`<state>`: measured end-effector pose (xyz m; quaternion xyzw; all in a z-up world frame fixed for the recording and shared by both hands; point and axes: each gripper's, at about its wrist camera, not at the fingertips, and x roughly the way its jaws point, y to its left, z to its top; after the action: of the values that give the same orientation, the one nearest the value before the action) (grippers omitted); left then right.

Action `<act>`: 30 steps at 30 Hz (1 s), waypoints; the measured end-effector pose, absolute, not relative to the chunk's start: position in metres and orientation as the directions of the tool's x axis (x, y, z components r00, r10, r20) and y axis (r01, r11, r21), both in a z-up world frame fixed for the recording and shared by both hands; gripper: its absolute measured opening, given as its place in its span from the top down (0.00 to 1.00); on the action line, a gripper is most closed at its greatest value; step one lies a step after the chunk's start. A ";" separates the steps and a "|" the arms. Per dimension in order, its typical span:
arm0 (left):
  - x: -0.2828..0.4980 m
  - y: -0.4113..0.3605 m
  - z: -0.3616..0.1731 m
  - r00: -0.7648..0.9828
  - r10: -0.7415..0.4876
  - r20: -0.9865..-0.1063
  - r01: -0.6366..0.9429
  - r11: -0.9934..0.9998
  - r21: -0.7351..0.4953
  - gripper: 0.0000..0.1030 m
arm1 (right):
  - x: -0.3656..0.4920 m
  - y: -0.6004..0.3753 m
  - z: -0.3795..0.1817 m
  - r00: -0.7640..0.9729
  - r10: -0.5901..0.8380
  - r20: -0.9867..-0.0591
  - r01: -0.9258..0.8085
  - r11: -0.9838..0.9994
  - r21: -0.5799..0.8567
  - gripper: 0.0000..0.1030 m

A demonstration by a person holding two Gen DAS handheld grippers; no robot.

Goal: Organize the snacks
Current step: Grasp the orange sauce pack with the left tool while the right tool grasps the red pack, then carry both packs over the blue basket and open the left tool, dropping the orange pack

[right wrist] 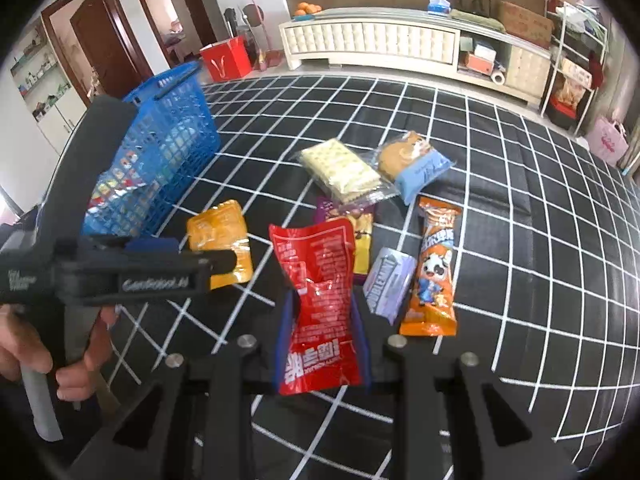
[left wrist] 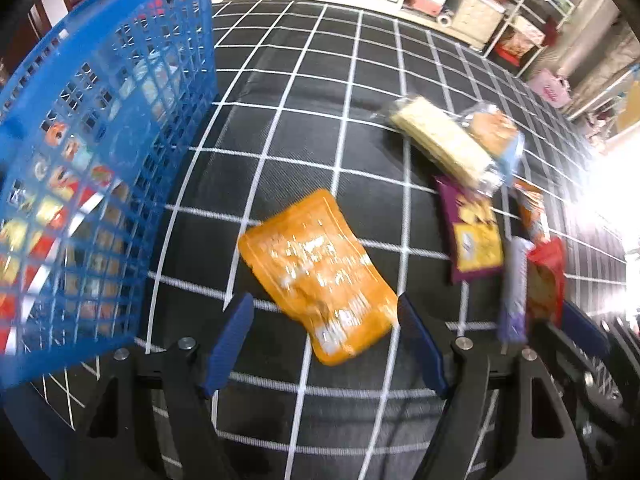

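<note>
Right gripper (right wrist: pixel 322 332) pinches red pouch (right wrist: pixel 318 304) mid-body – slick foil may slip out; left gripper (left wrist: pixel 324 340) gapes over orange pouch (left wrist: pixel 316 272).

Glossy foil-like red pouch (right wrist: pixel 320 304); blue basket (left wrist: pixel 100 184) looks plastic.

home living room, TV cabinet (right wrist: pixel 400 46), doors (right wrist: pixel 106 46)

A blue mesh basket (right wrist: pixel 160 160) holding packets stood at upper left, an orange pouch (right wrist: pixel 221 240) lay flat beside it, a crumpled red pouch (right wrist: pixel 320 304) sat bottom centre, and crackers (right wrist: pixel 340 170), a cookie pack (right wrist: pixel 416 164), a purple packet (right wrist: pixel 360 228), a lilac bar (right wrist: pixel 389 280) and an orange bar (right wrist: pixel 434 272) lay clustered mid-frame.
</note>
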<state>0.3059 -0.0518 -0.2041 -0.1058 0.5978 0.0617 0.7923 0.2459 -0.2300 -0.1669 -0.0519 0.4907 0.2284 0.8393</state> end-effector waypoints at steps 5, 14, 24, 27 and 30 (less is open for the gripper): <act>0.325 -0.054 -0.217 0.259 0.021 -0.966 -0.233 0.972 -0.041 0.30 | 0.250 -0.233 -0.172 0.397 0.358 -0.845 -0.437 0.884 0.170 0.68; 0.331 -0.055 -0.220 0.254 0.076 -0.964 -0.304 0.953 -0.005 0.22 | 0.253 -0.243 -0.177 0.383 0.373 -0.845 -0.410 0.889 0.206 0.68; 0.314 -0.069 -0.217 0.235 0.030 -0.972 -0.213 0.977 -0.021 0.69 | 0.250 -0.248 -0.173 0.376 0.390 -0.840 -0.386 0.890 0.241 0.68; 0.304 -0.075 -0.216 0.251 -0.015 -0.968 -0.175 0.983 -0.060 0.71 | 0.247 -0.244 -0.168 0.380 0.383 -0.842 -0.384 0.894 0.233 0.68; 0.293 -0.079 -0.211 0.271 -0.054 -0.961 -0.141 0.985 -0.095 0.71 | 0.242 -0.241 -0.161 0.389 0.369 -0.845 -0.381 0.899 0.217 0.68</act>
<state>0.2927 -0.0790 -0.2110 -0.0808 0.6031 0.0272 0.7931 0.2422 -0.2413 -0.1606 -0.0059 0.5052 0.2247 0.8332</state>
